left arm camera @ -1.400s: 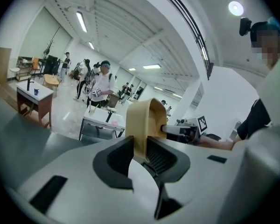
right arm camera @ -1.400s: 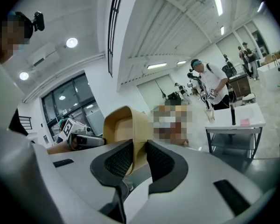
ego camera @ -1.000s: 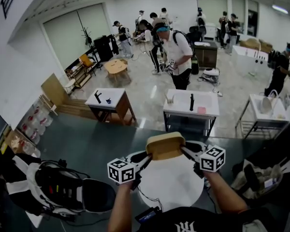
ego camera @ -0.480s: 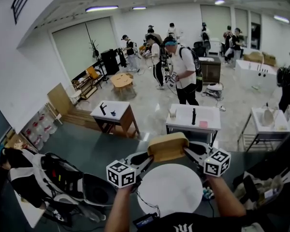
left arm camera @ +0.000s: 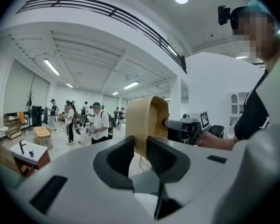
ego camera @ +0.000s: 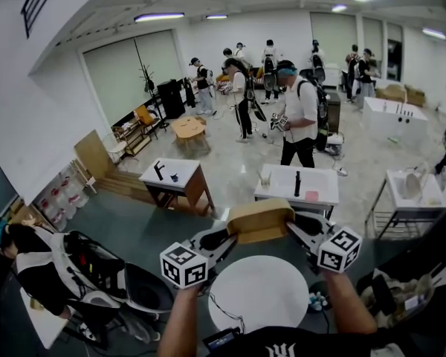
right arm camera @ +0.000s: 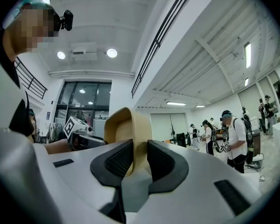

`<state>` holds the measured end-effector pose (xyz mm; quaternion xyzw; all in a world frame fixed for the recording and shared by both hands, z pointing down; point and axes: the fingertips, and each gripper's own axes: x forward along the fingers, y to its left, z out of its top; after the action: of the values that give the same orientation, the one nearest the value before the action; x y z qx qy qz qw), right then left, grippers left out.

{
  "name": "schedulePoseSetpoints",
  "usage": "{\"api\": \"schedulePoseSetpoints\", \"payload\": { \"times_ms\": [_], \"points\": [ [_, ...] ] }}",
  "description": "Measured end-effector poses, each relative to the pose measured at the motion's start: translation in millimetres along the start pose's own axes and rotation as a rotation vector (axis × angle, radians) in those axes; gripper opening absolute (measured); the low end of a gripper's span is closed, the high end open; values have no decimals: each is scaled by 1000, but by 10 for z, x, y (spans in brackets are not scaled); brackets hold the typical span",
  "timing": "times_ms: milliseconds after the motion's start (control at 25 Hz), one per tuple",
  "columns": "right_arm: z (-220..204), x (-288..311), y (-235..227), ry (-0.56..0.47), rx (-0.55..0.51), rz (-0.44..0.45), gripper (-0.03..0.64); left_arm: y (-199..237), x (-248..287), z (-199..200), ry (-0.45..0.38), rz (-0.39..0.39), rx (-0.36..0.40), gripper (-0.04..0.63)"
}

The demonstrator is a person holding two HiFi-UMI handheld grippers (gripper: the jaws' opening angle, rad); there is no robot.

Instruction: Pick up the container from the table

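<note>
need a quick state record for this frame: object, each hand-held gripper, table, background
object: tan container, held in the air
left hand-held gripper: shut on the container's left end wall, one jaw on each side of the wall
right hand-held gripper: shut on the right end wall in the same way
below: round white table, with no contact to the container visible
background: person in white shirt, white workbench

The right tongs pinch one wall of the tan container.
</note>
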<state>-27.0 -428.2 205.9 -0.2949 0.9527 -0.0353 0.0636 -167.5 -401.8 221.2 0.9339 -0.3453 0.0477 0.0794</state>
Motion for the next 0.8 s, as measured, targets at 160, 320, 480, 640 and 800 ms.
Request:
{"api": "schedulePoseSetpoints", "payload": {
  "times_ms": [160,320,480,640,800],
  "points": [
    [93,-43,-5,-12,-19,7,106,-52,17,112,-24,-5,19,84],
    [213,-59,25,-38,-37,5,106,-96,-7,209,-36,-8,47,86],
    [300,-50,61,-54,-54,19,106,-113,-50,317,-63,0,68,86],
    [308,-74,76,-61,-57,23,106,-125,-60,374,-99,-2,76,86],
    [308,-71,80,-50,-48,31,106,-142,-77,370,-103,4,66,86]
  ]
}}
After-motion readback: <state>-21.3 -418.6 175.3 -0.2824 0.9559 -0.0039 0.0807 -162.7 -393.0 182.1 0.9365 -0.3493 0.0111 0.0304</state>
